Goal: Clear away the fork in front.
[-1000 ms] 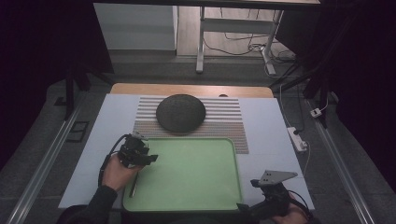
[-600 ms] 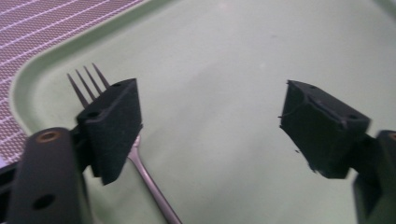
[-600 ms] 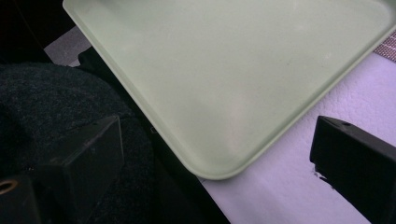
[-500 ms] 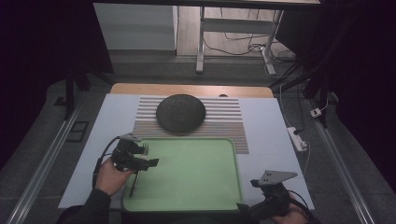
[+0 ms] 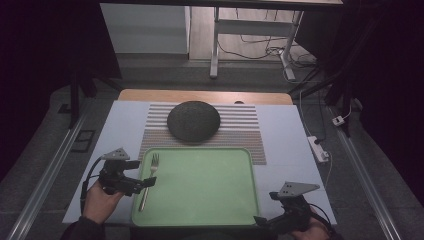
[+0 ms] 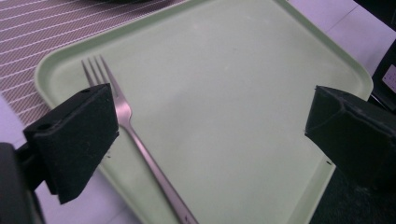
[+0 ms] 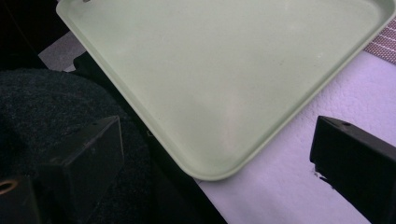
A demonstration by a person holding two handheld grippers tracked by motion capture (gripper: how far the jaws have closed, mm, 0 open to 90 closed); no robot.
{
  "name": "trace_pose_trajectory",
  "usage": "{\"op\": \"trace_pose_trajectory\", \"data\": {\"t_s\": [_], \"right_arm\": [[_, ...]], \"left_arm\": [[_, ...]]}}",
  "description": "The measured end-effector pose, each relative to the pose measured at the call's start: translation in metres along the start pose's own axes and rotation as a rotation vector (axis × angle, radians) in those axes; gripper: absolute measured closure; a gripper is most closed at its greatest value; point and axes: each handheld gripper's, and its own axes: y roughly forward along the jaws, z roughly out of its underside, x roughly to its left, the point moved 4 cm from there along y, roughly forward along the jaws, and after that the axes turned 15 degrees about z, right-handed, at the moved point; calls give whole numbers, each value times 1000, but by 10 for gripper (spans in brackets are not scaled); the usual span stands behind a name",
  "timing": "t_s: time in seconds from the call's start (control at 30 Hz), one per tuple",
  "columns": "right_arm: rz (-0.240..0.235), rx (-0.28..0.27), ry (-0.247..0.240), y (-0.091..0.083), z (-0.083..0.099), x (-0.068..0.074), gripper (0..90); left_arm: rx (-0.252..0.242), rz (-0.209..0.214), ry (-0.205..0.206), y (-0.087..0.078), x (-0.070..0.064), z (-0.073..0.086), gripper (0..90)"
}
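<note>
High view: L gripper [image 5: 145,182] at tray's [image 5: 200,217] left edge, jaws over fork [image 5: 149,181]. Fork lies lengthwise along tray's left side, tines pointing away from person. R gripper [image 5: 262,220] at tray's near right corner. Dark plate [image 5: 193,120] on striped mat [image 5: 245,135], well beyond both.

L gripper view: jaws wide apart, gripping nothing; fork [image 6: 140,144] just beside one jaw, on tray [image 6: 243,93].

R gripper view: jaws wide apart, holding nothing; tray corner [image 7: 210,93] betw. them.

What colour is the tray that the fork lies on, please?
Pale green; the flat rectangular plastic tray under the slim metal fork shows best in the left gripper view.
</note>
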Motion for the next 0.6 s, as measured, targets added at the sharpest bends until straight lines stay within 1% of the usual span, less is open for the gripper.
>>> {"op": "trace_pose_trajectory", "data": {"t_s": [0.17, 0.33, 0.6], "right_arm": [[-1, 1, 3, 0, 0, 0, 30], [3, 6, 2, 0, 0, 0, 30], [5, 7, 9, 1, 0, -1, 30]], "left_arm": [[-13, -10, -2, -12, -4, 12, 17], [-32, -15, -14, -25, -7, 24, 15], [-75, -33, -22, -45, -13, 41, 12]]}}
